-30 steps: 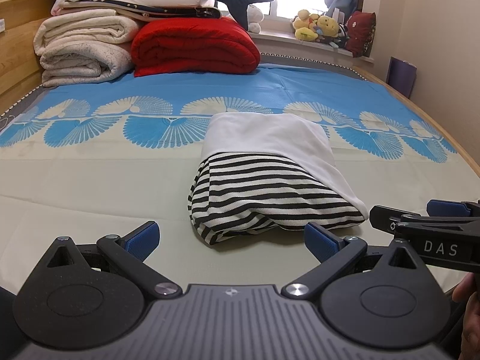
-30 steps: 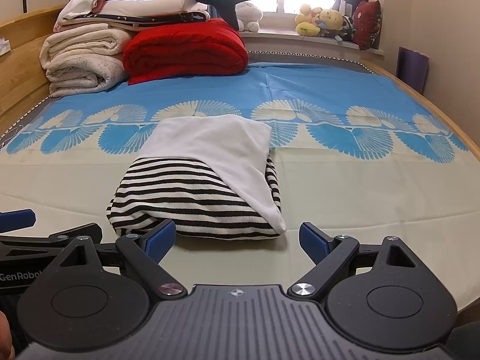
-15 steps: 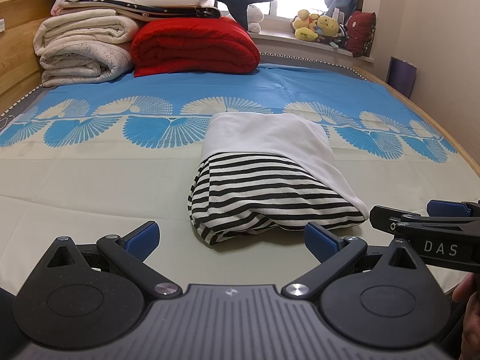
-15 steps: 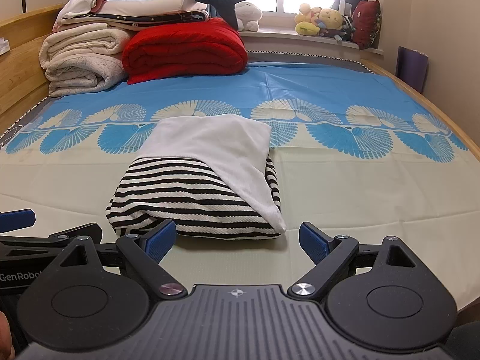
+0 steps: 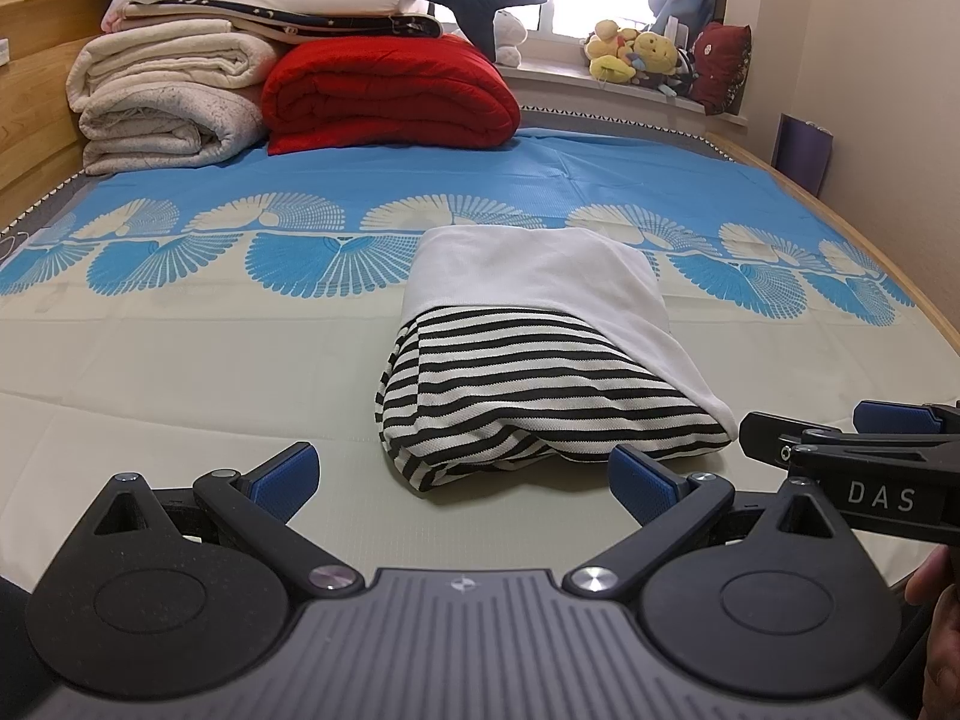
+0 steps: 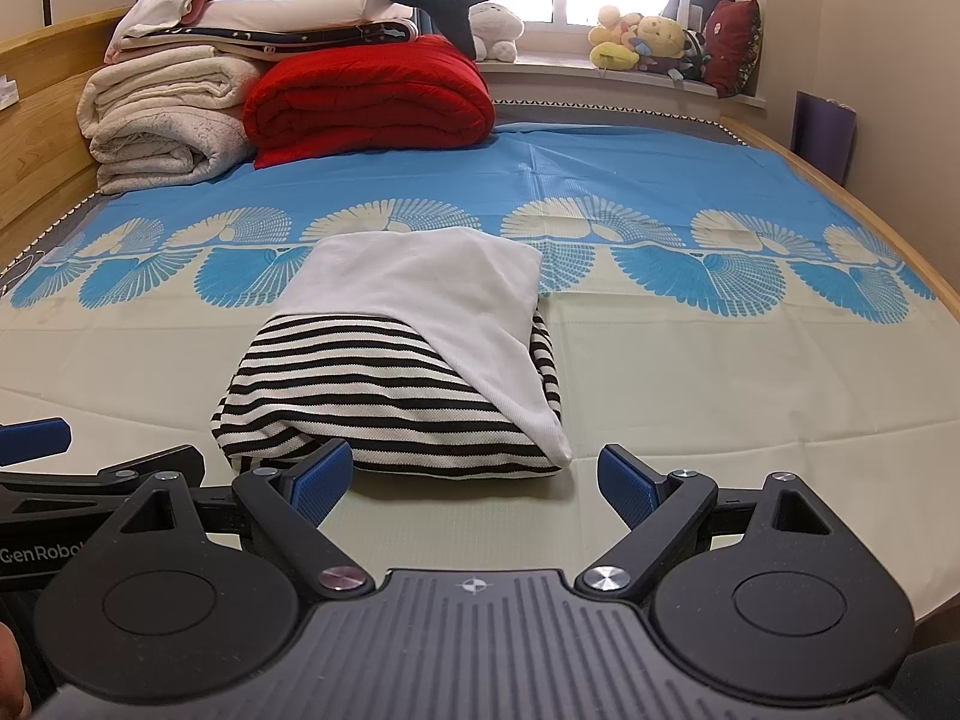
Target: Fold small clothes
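A small garment lies folded into a compact bundle on the bed: black-and-white stripes (image 5: pixel 528 396) in front, a plain white part (image 5: pixel 534 264) over the back and right side. The right wrist view shows the same striped bundle (image 6: pixel 372 384) just beyond the fingers. My left gripper (image 5: pixel 462 480) hovers open just short of the bundle's near edge, empty. My right gripper (image 6: pixel 474 480) is open too and holds nothing, its left finger close to the bundle's front left corner. Each gripper shows at the other view's edge.
The bed sheet (image 5: pixel 180 360) is pale in front and blue with fan patterns behind. Folded cream blankets (image 5: pixel 162 102) and a red quilt (image 5: pixel 384 96) are stacked at the headboard end. Plush toys (image 5: pixel 636 54) sit on the windowsill. A wooden bed edge (image 6: pixel 888 222) runs along the right.
Both grippers have stayed almost still, only edging slightly towards the bundle. The garment has not moved.
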The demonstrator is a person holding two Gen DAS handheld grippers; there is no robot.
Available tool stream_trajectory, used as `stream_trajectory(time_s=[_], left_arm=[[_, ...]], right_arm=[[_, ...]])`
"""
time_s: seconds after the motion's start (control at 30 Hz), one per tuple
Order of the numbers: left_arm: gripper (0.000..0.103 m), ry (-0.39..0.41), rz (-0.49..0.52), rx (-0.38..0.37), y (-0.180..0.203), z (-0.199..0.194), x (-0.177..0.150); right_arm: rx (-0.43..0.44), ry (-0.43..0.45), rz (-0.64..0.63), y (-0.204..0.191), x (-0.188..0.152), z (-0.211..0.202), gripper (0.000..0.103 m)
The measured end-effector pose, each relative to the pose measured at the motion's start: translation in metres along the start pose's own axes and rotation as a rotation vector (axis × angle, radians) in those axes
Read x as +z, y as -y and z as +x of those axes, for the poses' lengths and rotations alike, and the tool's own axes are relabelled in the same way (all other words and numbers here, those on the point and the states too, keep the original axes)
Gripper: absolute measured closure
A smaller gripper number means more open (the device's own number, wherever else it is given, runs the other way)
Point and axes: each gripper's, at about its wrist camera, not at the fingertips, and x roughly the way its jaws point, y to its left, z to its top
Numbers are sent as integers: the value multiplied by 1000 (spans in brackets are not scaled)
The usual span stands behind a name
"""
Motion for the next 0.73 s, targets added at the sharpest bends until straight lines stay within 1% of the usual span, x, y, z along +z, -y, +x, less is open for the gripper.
stream_trajectory(time_s=[0.73], left_arm=[[1,0,0,0,0,1,0]], right_arm=[[1,-2,1,1,0,1,14]])
